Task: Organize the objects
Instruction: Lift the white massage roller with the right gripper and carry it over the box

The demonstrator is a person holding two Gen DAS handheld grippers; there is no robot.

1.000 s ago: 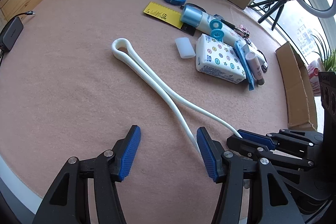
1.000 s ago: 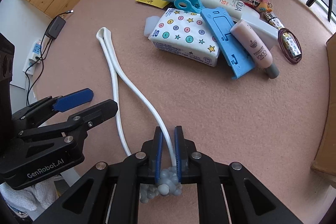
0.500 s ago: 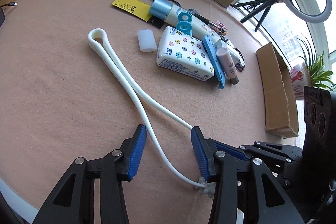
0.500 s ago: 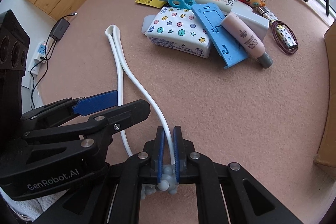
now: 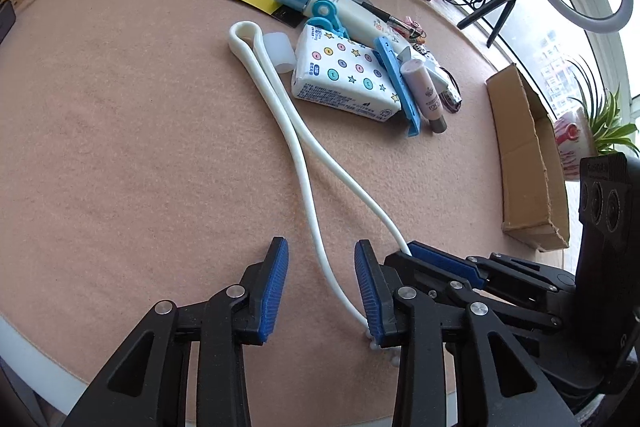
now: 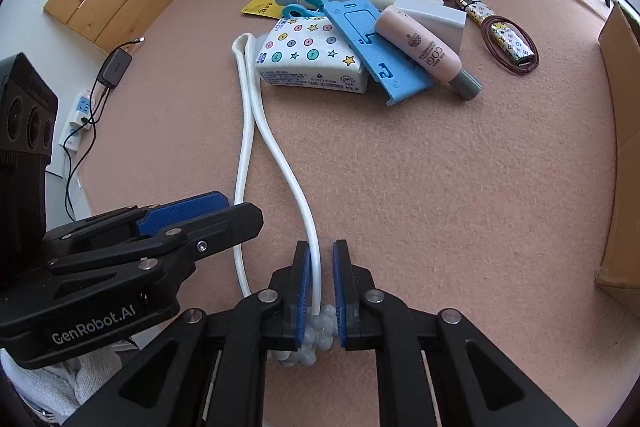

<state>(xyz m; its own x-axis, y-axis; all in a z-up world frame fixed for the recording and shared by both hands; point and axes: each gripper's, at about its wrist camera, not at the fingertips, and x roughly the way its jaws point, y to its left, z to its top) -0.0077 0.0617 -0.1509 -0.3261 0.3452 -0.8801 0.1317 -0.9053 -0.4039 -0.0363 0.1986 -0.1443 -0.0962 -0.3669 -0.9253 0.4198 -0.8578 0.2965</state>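
My right gripper [image 6: 320,281] pinches one end of the white cord [image 5: 298,151] just above its beaded cluster, though its jaws are easing apart. My left gripper [image 5: 320,287] straddles the other strand, jaws closing, pads not yet touching it. The cord lies folded on the tabletop [image 5: 120,147], its long axis running straight away from both grippers to a loop beside the tissue pack [image 5: 344,75]. The left gripper sits nearer the free strand, so that grasp looks next.
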